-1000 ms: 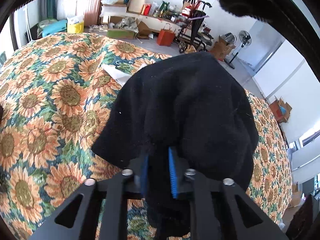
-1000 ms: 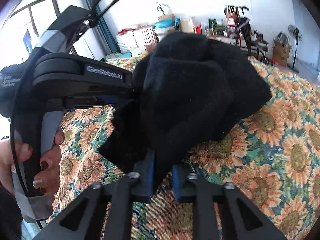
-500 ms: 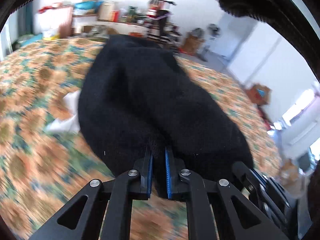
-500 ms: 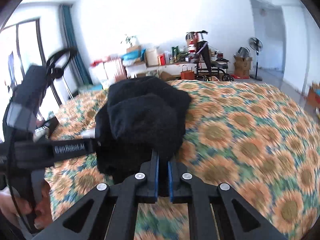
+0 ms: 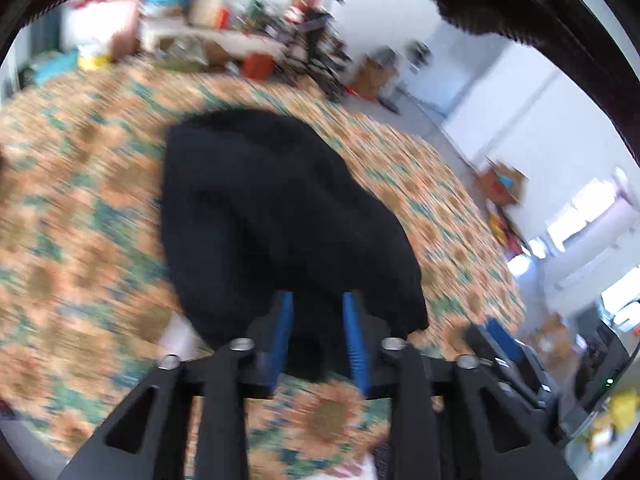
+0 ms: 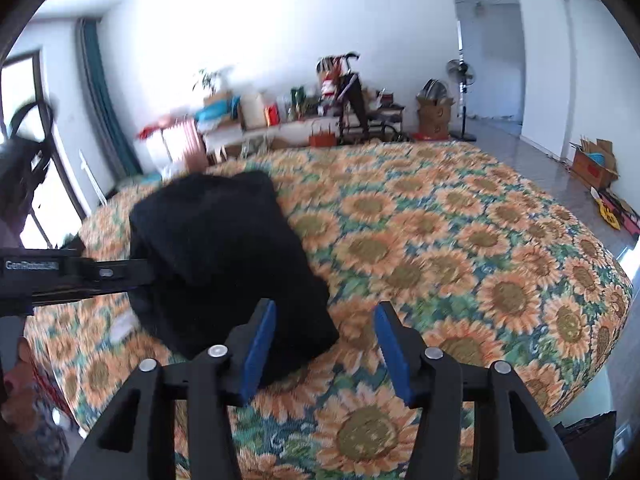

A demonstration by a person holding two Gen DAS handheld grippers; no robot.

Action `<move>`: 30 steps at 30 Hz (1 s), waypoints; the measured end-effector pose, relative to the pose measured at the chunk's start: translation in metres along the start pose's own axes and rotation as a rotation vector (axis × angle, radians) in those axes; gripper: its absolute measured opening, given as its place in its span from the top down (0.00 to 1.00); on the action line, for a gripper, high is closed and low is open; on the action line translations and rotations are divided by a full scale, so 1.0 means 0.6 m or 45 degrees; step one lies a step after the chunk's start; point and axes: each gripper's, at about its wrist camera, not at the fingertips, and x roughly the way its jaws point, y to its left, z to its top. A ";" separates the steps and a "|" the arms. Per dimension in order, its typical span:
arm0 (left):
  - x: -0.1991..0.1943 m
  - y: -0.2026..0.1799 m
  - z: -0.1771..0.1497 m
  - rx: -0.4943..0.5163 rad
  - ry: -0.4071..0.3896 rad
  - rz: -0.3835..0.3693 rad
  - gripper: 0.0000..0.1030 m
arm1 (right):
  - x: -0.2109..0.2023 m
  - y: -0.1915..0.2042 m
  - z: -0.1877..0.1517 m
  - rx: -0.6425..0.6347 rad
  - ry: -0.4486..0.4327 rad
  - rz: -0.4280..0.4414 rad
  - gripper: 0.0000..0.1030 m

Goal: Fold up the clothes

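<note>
A folded black garment (image 5: 272, 216) lies in a thick bundle on the sunflower bedspread (image 5: 80, 240). My left gripper (image 5: 318, 322) is at its near edge, jaws opening, and a fold of the black cloth still sits loosely between the blue pads (image 5: 283, 332). In the right wrist view the garment (image 6: 224, 256) lies to the left. My right gripper (image 6: 325, 346) is opening wide; only the garment's near corner reaches in beside its left pad (image 6: 260, 350). The left gripper's body (image 6: 60, 270) comes in from the left, its tips hidden behind the cloth.
A small white item (image 6: 120, 326) peeks out from under the garment's left side. A person's hand (image 6: 14, 376) holds the left gripper's handle. Beyond the bed stand a cluttered low shelf (image 6: 280, 128), a red bag (image 6: 322, 138), a fan (image 6: 462, 96) and cardboard boxes (image 6: 594, 162).
Both grippers carried the black garment across the bed, pinched shut on it. Now it rests on the bedspread, and both pairs of jaws have parted from the cloth.
</note>
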 end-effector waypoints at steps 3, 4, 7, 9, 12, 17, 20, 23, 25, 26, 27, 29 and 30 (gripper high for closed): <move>-0.030 0.039 0.033 -0.054 -0.122 0.066 0.18 | -0.011 0.000 0.018 -0.014 -0.039 -0.012 0.24; -0.033 0.051 0.042 -0.064 -0.147 0.086 0.18 | -0.014 0.007 0.021 -0.045 -0.053 -0.012 0.23; 0.010 0.074 0.064 -0.056 -0.058 0.145 0.18 | -0.011 0.037 0.027 -0.151 -0.066 -0.002 0.17; 0.047 0.080 0.068 -0.057 0.013 0.153 0.19 | 0.001 0.062 0.023 -0.217 -0.041 0.013 0.17; 0.101 0.081 0.074 -0.106 0.086 0.122 0.22 | 0.023 0.100 0.008 -0.320 -0.001 0.034 0.17; 0.145 0.084 0.086 -0.094 0.108 0.109 0.23 | 0.063 0.143 -0.034 -0.460 0.076 0.028 0.17; 0.156 0.087 0.096 -0.081 0.121 0.107 0.31 | 0.094 0.151 -0.053 -0.491 0.132 0.035 0.17; 0.150 0.088 0.096 -0.077 0.101 0.079 0.57 | 0.120 0.155 -0.063 -0.480 0.154 0.019 0.25; 0.134 0.081 0.095 -0.047 0.067 0.070 0.76 | 0.127 0.153 -0.060 -0.440 0.139 -0.012 0.50; 0.125 0.077 0.095 -0.030 0.050 0.064 0.84 | 0.125 0.147 -0.054 -0.398 0.131 -0.014 0.67; 0.113 0.070 0.096 -0.012 0.035 0.046 0.85 | 0.124 0.141 -0.047 -0.355 0.123 -0.017 0.71; 0.092 0.065 0.104 -0.028 0.033 -0.057 0.86 | 0.113 0.126 -0.030 -0.276 0.077 -0.046 0.81; 0.084 0.063 0.109 -0.050 0.044 -0.118 0.87 | 0.103 0.118 -0.020 -0.243 0.040 -0.075 0.81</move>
